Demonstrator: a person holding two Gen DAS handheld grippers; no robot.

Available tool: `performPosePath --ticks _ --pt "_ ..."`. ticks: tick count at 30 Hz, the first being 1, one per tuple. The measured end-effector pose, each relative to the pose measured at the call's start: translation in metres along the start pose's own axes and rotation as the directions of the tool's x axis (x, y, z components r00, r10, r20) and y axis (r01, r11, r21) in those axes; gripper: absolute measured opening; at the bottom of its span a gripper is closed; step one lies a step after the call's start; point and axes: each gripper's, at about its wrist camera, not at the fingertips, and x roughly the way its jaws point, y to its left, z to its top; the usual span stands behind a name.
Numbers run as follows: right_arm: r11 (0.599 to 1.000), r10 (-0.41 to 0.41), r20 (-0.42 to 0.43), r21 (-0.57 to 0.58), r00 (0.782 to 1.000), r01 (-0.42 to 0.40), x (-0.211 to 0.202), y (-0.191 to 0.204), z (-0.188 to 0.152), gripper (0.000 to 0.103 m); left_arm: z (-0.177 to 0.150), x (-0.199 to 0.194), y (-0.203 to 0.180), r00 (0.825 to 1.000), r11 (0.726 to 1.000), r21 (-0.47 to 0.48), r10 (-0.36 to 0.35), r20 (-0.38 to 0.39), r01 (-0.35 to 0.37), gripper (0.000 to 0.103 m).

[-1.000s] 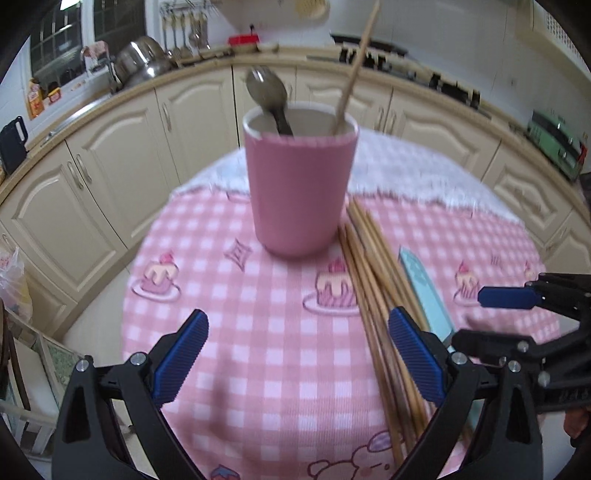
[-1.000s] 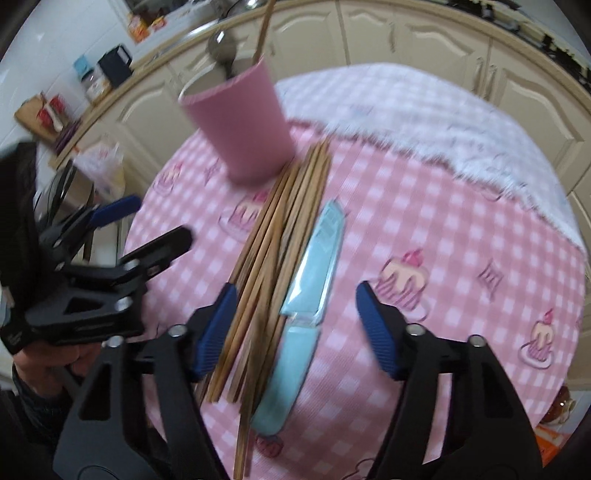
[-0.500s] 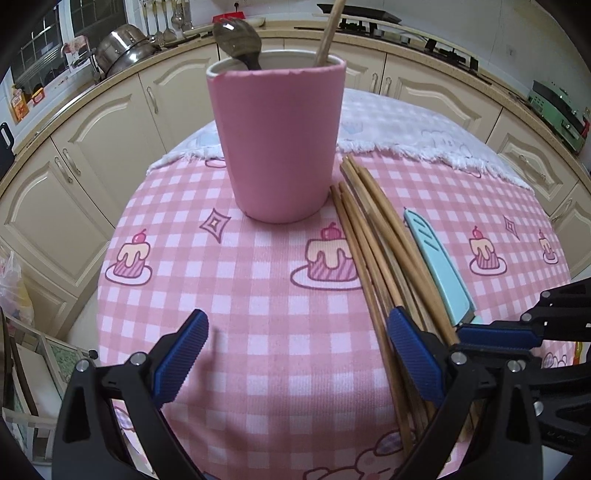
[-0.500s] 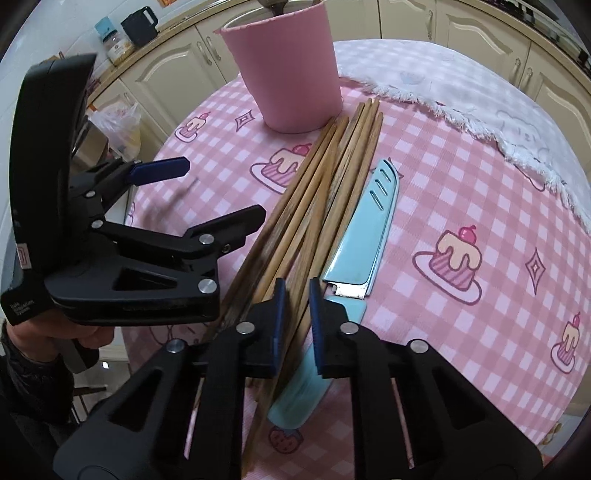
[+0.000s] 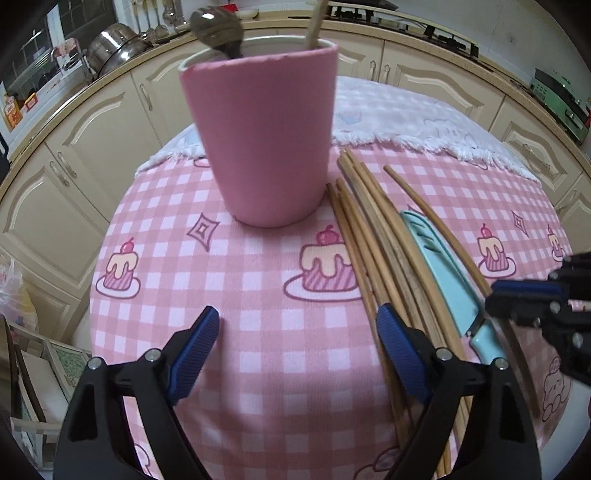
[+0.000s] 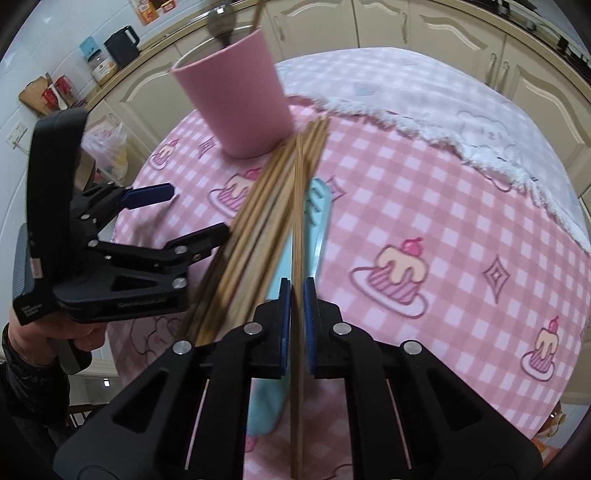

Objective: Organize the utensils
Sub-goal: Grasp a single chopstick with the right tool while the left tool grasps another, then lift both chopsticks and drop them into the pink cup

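Cabinets (image 5: 85, 147): cream panelled doors curved round behind the table, with steel pots (image 5: 114, 51) on the counter at far left.
Left gripper (image 5: 297, 354): blue ribbed pads spread wide, nothing between them, hovering low over the cloth in front of the cup.
Tablecloth (image 5: 258, 332): pink-and-white check printed with cupcakes and diamonds, over a white fringed cloth (image 5: 424, 125) at the far edge.
Cup (image 5: 262, 136): smooth pink tumbler, upright, rim slightly chipped-looking; it held a metal spoon (image 5: 218, 31) and one wooden stick (image 5: 314, 22).
Chopsticks (image 5: 373, 254): loose bundle of long round wooden sticks lying just right of the cup, far tips near its base.
Knife (image 5: 439, 269): pale blue slotted blade and blue handle, flat beside the bundle, partly under the lifted stick.
Right gripper (image 6: 297, 306): pads drawn narrow, clamped on a single chopstick (image 6: 296, 221) pointing toward the cup.
Writing: small lettering on the left gripper's body in the right wrist view, too blurred to read.
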Motion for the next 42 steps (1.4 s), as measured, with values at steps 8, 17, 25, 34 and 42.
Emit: performPosePath --ticks 8,17,25,34,42 --pt "0.999 -0.041 -0.022 0.026 0.999 0.042 0.007 -0.019 0.003 0.008 0.005 0.007 -0.004 1.0 1.0 0.006 -0.002 -0.025 0.002 0.066" --pt "0.997 -0.069 -0.042 0.044 0.997 0.07 0.015 -0.026 0.023 0.009 0.023 0.012 -0.019 0.998 0.998 0.053 -0.018 -0.053 0.021 0.052" --pt "0.997 -0.073 -0.033 0.011 0.997 0.074 0.018 -0.022 0.027 0.007 0.029 0.012 -0.03 0.996 0.994 0.079 -0.078 -0.033 0.08 0.005" --pt "0.993 0.033 0.178 0.108 0.983 -0.053 -0.036 -0.038 0.016 0.007 0.017 -0.03 -0.026 0.976 0.984 0.046 -0.178 0.122 0.173 0.005" --pt "0.987 0.073 0.368 0.103 0.927 -0.119 -0.079 -0.033 0.02 0.007 0.017 -0.083 -0.007 0.911 0.974 0.019 -0.217 0.351 0.225 0.005"
